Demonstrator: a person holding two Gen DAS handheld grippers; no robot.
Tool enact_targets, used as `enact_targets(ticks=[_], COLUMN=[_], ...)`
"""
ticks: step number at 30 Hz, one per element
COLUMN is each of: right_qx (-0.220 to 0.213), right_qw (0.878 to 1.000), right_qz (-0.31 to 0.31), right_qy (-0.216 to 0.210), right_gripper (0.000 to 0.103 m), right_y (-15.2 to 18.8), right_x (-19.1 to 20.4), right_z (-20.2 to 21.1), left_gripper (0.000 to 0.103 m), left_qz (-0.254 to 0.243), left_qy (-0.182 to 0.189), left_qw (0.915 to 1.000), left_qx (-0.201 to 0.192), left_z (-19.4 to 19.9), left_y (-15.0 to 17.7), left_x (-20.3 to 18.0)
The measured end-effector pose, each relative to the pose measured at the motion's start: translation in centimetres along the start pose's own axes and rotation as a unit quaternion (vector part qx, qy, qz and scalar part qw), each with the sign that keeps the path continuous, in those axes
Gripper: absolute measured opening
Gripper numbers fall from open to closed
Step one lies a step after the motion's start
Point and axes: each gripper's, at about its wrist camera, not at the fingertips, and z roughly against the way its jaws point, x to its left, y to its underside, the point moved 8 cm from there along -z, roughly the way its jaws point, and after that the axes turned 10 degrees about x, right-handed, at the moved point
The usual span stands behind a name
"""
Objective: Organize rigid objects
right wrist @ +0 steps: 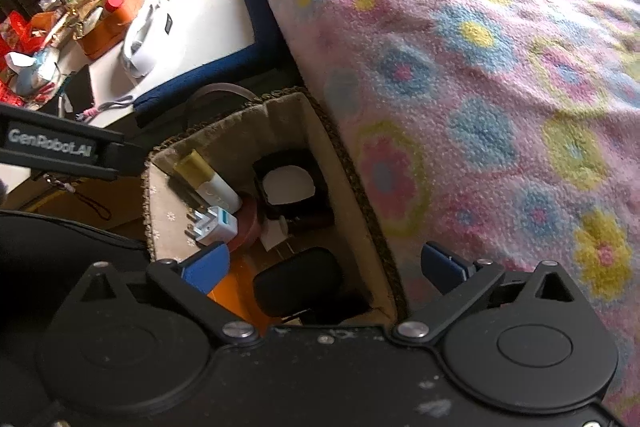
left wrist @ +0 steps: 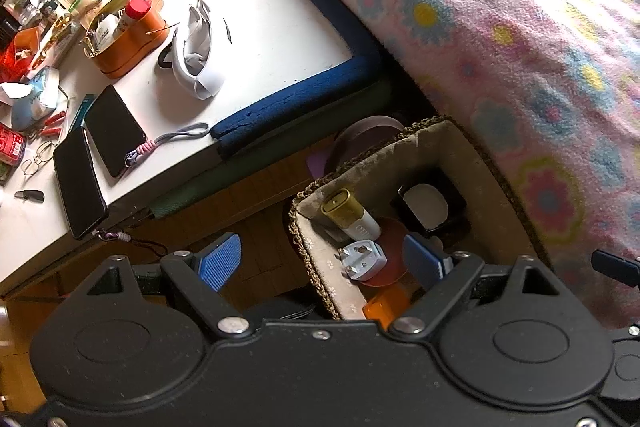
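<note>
Your left gripper hangs with its blue ribbed fingers spread wide and nothing between them, above the near-left rim of the fabric-lined woven basket. Your right gripper is likewise spread and empty, over the same basket's near end.

In the left wrist view, the basket sits at about 5 o'clock from the white tabletop with blue padded edging, pressed against the pink flowered fleece blanket at its 3 o'clock side. Inside it, the white tube with a gold cap leans on the left wall; the white three-pin plug adapter lies just below it at 6 o'clock, on a reddish round disc. The black square case with a white round insert sits at 3 o'clock from the tube. In the right wrist view a black oval pouch lies at the basket's near end, beside an orange item whose form you cannot tell.
</note>
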Motion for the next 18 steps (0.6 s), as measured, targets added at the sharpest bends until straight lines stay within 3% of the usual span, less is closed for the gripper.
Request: enact_targets(ticks=[18], right_qx=[0.009], right_qw=[1.000], right_qz=[-0.016], right_qy=[0.003], right_gripper=[0.103], right_y=[0.02], right_x=[-0.34], right_z=[-0.43], left_gripper=[0.086], left_qz=[0.009], left_qy=[0.001], left_qw=[0.9998], left_qx=[0.018], left_z=[-0.05], left_y=[0.50], left_x=[0.21])
